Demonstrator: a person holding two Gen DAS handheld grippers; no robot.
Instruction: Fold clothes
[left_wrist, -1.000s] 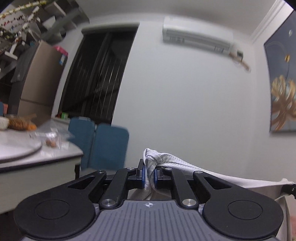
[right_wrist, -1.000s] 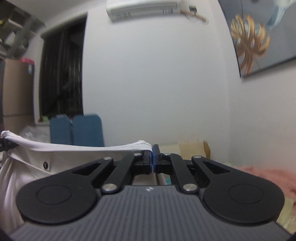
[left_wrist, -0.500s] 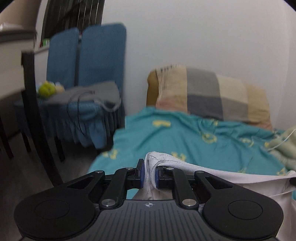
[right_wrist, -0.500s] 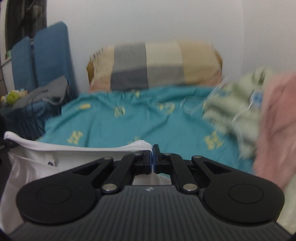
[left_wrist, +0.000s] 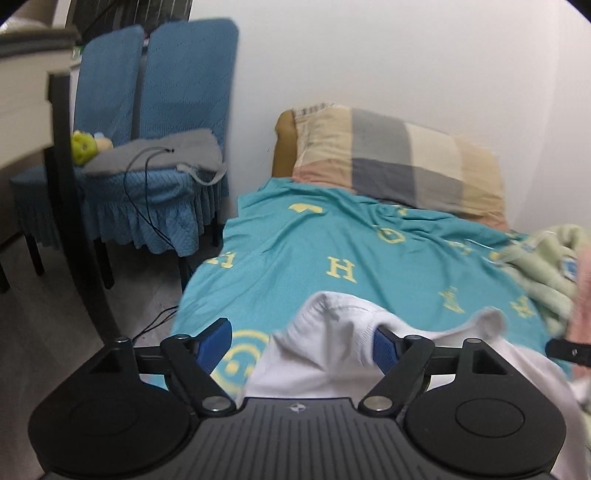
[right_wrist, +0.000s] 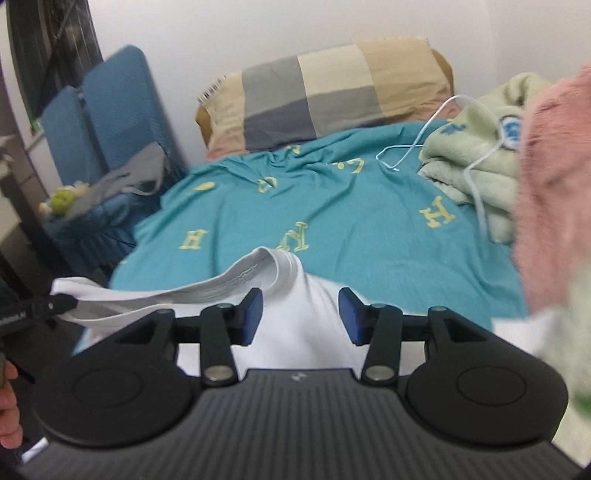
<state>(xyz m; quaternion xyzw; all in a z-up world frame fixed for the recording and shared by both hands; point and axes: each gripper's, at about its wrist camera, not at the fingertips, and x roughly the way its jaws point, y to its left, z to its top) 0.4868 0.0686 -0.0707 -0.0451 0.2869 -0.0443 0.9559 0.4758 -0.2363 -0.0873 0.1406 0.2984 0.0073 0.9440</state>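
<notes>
The white garment (left_wrist: 325, 343) is lying at the lower centre of the left wrist view, on the teal bedsheet (left_wrist: 332, 240); your left tongs (left_wrist: 301, 341) are opening, cloth bunched between the spread pads, its edge running rightward. In the right wrist view, the right tongs (right_wrist: 300, 315) are opening around the garment's corner, hem trailing lower left.

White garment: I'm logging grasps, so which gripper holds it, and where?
Neither. Both grippers' jaws are opening: the white garment lies loose between the left gripper pads and between the right gripper pads.
</notes>
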